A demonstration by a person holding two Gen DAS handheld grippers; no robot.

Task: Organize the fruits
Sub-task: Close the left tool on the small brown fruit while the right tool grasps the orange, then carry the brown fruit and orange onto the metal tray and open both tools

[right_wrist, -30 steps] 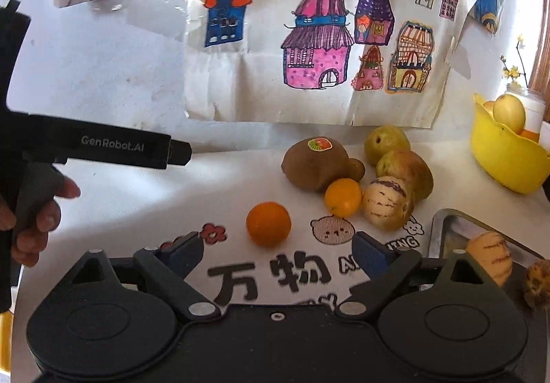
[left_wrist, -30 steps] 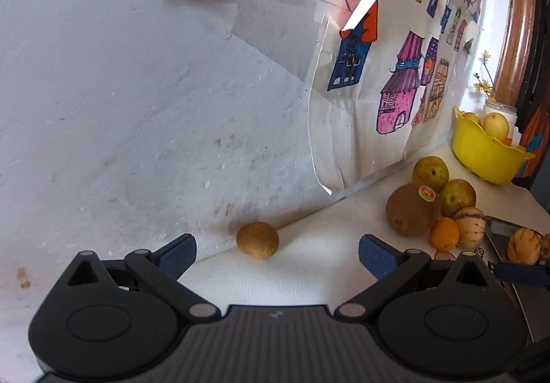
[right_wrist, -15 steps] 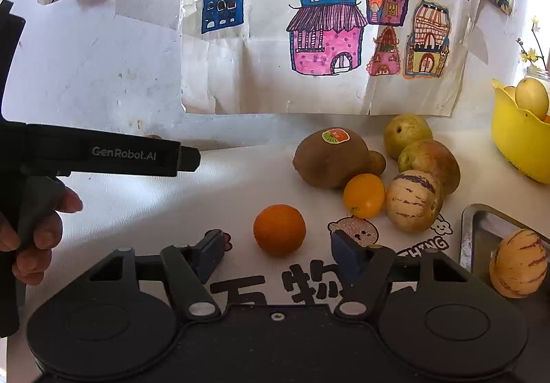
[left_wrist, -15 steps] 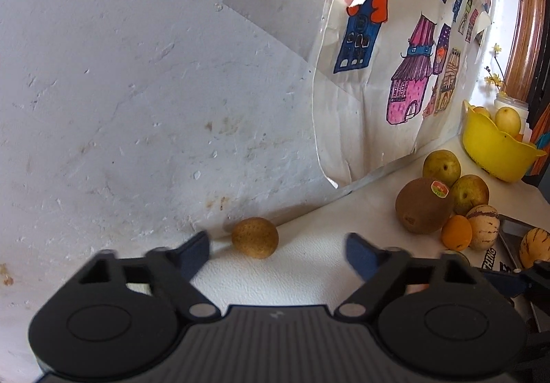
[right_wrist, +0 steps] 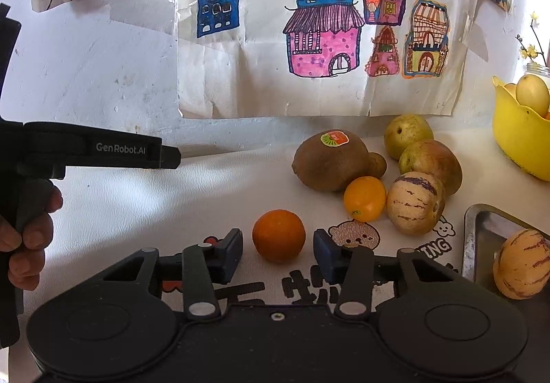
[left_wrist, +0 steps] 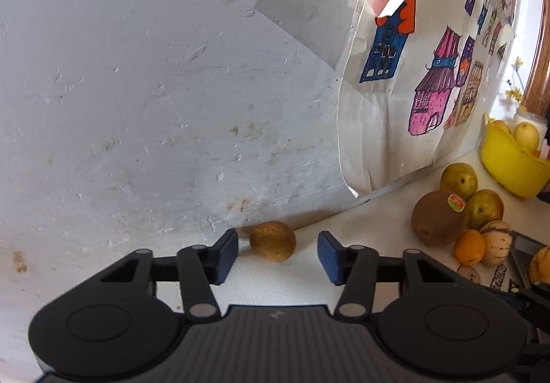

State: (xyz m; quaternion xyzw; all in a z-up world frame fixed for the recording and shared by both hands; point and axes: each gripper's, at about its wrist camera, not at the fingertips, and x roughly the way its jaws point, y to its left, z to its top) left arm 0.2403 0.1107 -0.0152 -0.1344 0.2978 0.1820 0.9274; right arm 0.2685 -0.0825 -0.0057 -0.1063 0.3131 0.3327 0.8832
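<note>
Fruits lie all over our white table (right_wrist: 137,204), and two of them sit right in front of our grippers. Our left gripper (left_wrist: 277,254) has a small brown fruit (left_wrist: 272,240) between its blue pads. The fruit rests against the white wall (left_wrist: 137,90). The jaws have just been closing and stand narrow, but a gap shows on each side, so they do not press the fruit. Our right gripper (right_wrist: 278,254) has a round orange (right_wrist: 278,235) between its pads. Its jaws have just been closing too, and small gaps are left on both sides.

Near the orange we see a pile: a big kiwi (right_wrist: 330,163) with a sticker, a small yellow-orange fruit (right_wrist: 365,198), a striped melon (right_wrist: 416,202) and two pears (right_wrist: 408,135) behind. They sit close to the right pad but do not touch it. A metal tray (right_wrist: 481,228) holds another striped melon (right_wrist: 520,264). A yellow bowl (right_wrist: 515,139) with fruit stands at the far right.

Only the right view shows our hand (right_wrist: 29,245) holding the left gripper's handle, and the bear picture (right_wrist: 355,235) on the table. Only the left view shows the small brown fruit. Both views show the house drawings (right_wrist: 323,35) on the wall.
</note>
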